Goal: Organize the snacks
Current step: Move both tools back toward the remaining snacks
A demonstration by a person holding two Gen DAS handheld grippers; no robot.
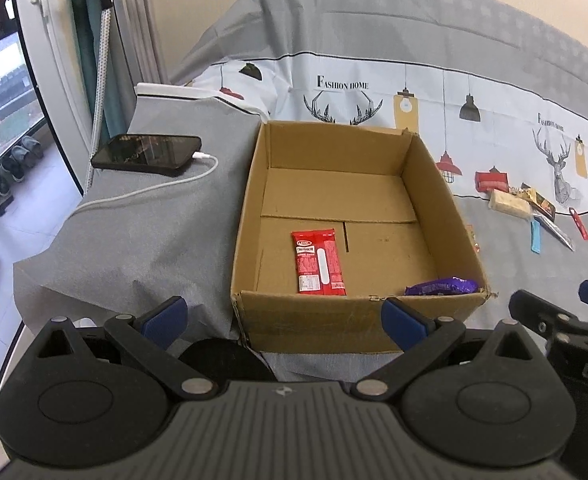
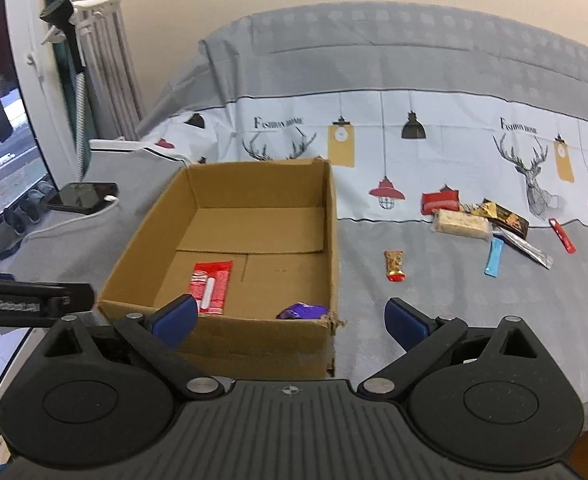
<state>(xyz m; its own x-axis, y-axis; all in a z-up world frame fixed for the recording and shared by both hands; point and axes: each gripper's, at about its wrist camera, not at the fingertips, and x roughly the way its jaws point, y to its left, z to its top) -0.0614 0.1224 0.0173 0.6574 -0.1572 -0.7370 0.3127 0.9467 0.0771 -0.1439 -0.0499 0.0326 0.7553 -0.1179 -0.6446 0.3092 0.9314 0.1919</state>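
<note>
Both empty: left gripper (image 1: 284, 316) and right gripper (image 2: 292, 318) spread wide. Two packets in the cardboard box (image 2: 330, 248) (purple one half-hidden); next, probably the gold snack (image 2: 395, 266) outside.

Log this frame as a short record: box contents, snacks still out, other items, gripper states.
box: red packet, purple wrapper
still out: gold bar, snack pile, on the cloth
other: phone on charge
left gripper: open, empty
right gripper: open, empty
</note>
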